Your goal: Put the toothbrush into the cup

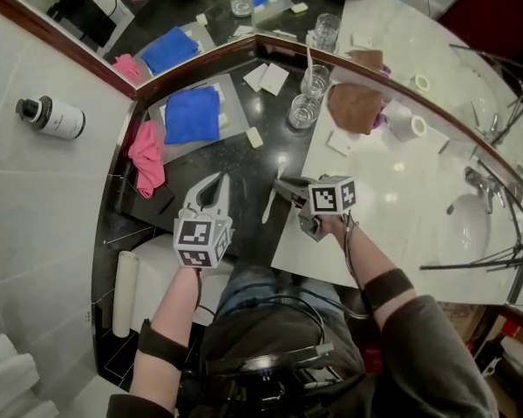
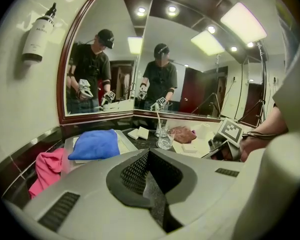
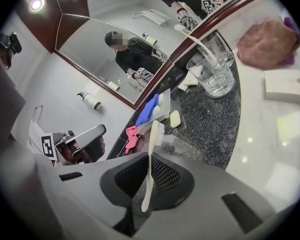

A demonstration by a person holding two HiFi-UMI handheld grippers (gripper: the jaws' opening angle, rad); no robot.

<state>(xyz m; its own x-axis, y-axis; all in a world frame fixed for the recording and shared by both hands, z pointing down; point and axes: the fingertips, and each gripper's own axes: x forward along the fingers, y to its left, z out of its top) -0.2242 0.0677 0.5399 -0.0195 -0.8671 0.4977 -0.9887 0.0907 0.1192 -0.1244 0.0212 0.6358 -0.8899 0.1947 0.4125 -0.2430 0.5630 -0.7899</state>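
Surface (image 1: 244, 181), dark stone beside white marble. Blue towel (image 1: 193, 114) on a tray; pink cloth (image 1: 146, 157) beside it. Left gripper (image 1: 212, 185): fingers pressed together, nothing between them. Right gripper (image 1: 283, 187): fingers nearly closed, clamped on the handle. Two glass cups, front cup (image 1: 304, 111) touching rear cup (image 1: 315, 81). Toothbrush (image 3: 151, 164): bristle end protruding past the fingers, over the dark stone, well apart from the cups.

A: Which colours are seen around the blue towel (image 1: 193, 114)?

B: A pink cloth (image 1: 146, 159) is seen left of it, a brown cloth (image 1: 356, 105) well right. The counter (image 1: 244, 159) around it is speckled black, and the toothbrush (image 1: 271, 200) nearby is cream.
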